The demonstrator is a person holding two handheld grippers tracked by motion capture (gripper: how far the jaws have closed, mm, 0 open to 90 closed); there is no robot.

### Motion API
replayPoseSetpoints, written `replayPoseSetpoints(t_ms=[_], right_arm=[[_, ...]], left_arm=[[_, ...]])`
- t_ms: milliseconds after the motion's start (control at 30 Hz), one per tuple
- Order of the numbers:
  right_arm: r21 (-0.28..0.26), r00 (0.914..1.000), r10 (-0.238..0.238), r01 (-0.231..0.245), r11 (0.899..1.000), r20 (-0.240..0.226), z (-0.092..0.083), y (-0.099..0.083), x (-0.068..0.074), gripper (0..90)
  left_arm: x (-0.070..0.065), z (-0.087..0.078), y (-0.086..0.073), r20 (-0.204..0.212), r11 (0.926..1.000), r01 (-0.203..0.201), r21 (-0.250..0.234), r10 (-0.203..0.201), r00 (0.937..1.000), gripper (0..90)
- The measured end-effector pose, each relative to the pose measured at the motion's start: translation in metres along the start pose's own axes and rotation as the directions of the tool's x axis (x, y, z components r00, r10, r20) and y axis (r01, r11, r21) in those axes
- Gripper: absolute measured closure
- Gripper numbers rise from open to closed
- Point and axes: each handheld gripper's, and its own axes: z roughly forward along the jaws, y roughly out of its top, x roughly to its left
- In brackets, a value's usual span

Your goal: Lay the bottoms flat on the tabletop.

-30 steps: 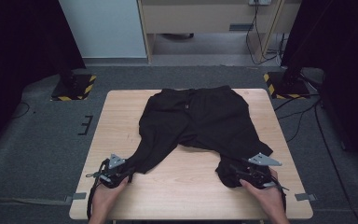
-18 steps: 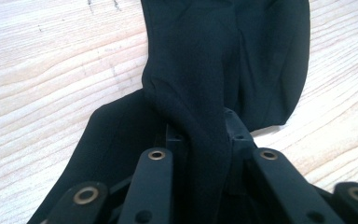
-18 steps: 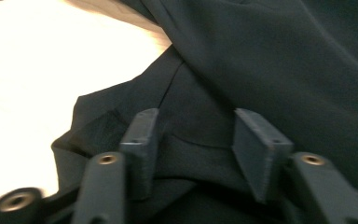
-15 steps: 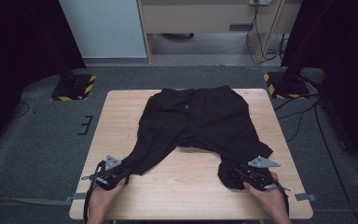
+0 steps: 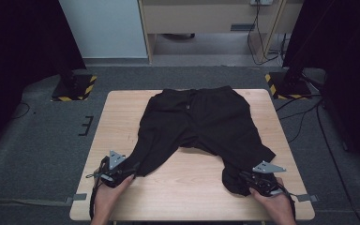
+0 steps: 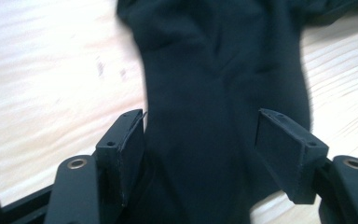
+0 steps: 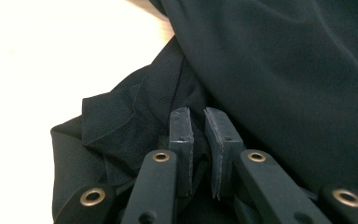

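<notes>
I have a pair of black trousers (image 5: 201, 126) spread flat on the wooden bench (image 5: 122, 108), waistband at the far edge and the two legs splayed toward me, one running to each near corner. My left hand-held gripper (image 5: 130, 168) sits at the near left of the bench, right at the hem of the left trouser leg, with my left hand (image 5: 105, 199) behind it. In the left gripper view its jaws stand well apart, having just been opening, with the dark fabric of the leg (image 6: 214, 93) lying between the pads but neither pad pressing on it; light wood grain shows on both sides of the cloth. My right hand-held gripper (image 5: 243, 177) is at the near right, at the bunched end of the other leg, my right hand (image 5: 274, 206) holding it from the bench edge. In the right gripper view its jaws have just been closing and now stand almost together, with only a narrow slit between the pads; crumpled folds of the trouser hem (image 7: 121, 130) crowd round the pads (image 7: 181, 135), and a bit of cloth seems to sit low in the slit, though I cannot tell for certain that it is pinched. That right leg end is rumpled into a small heap, while the left leg lies smooth and flat. Beyond the bench I see a grey carpeted floor (image 5: 37, 140) and two stands with yellow-and-black striped bases (image 5: 75, 89).
</notes>
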Motion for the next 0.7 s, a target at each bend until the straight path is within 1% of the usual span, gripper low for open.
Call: replayPoseSetpoints(t_ms=[67,133,167,233,300,367,400,467,533,600,667,700], right_arm=[[0.003,0.9999,-0.01,0.01,1.0,-0.003,-0.003,-0.003,0.002,81.5],[0.005,0.9999,-0.013,0.013,1.0,-0.003,-0.007,-0.006,0.005,81.5],[0.008,0.9998,-0.022,0.022,1.0,-0.005,-0.009,-0.007,0.006,81.5],[0.015,0.9995,-0.032,0.032,0.999,0.001,-0.014,-0.01,0.008,81.3],[0.023,0.9996,-0.027,0.027,0.999,-0.002,-0.018,-0.013,0.008,80.8],[0.024,0.9998,-0.02,0.02,1.0,-0.009,-0.023,-0.016,0.008,79.2],[0.012,0.9998,-0.017,0.017,1.0,-0.012,-0.025,-0.017,0.008,77.0],[-0.022,0.9995,-0.024,0.023,0.999,-0.02,-0.029,-0.017,0.009,67.6],[-0.064,0.9998,-0.018,0.017,0.998,-0.006,-0.031,-0.015,0.01,58.4],[-0.089,0.9998,-0.012,0.013,0.996,0.013,-0.031,-0.013,0.008,53.2],[-0.103,0.9996,0.001,0.001,0.995,0.027,-0.029,-0.012,0.007,49.7],[-0.101,0.9995,0.005,-0.001,0.995,0.032,-0.029,-0.011,0.006,48.6]], left_arm=[[-0.006,0.005,0.004,0.028,0.9999,-0.017,0.001,0.017,0.9995,32.3],[-0.011,0.012,0.007,0.06,0.9998,-0.02,0.002,0.019,0.998,32.3],[-0.014,0.016,0.009,0.077,0.9997,-0.021,0.008,0.021,0.9968,32.3],[-0.02,0.023,0.011,0.094,0.9992,-0.033,0.021,0.031,0.9951,32.0],[-0.025,0.029,0.012,0.121,0.9987,-0.044,0.028,0.04,0.9918,31.7],[-0.029,0.035,0.013,0.154,0.9976,-0.056,0.041,0.049,0.9868,31.5],[-0.032,0.038,0.014,0.166,0.9966,-0.064,0.051,0.055,0.9846,31.2],[-0.036,0.043,0.014,0.176,0.9948,-0.081,0.062,0.069,0.9819,31.3],[-0.038,0.046,0.014,0.183,0.9929,-0.094,0.073,0.079,0.9799,31.4],[-0.04,0.049,0.012,0.196,0.9894,-0.108,0.098,0.087,0.9767,33.8],[-0.04,0.052,0.009,0.2,0.9835,-0.127,0.129,0.1,0.9747,39.5],[-0.039,0.052,0.008,0.2,0.9851,-0.124,0.12,0.098,0.9749,40.6]])
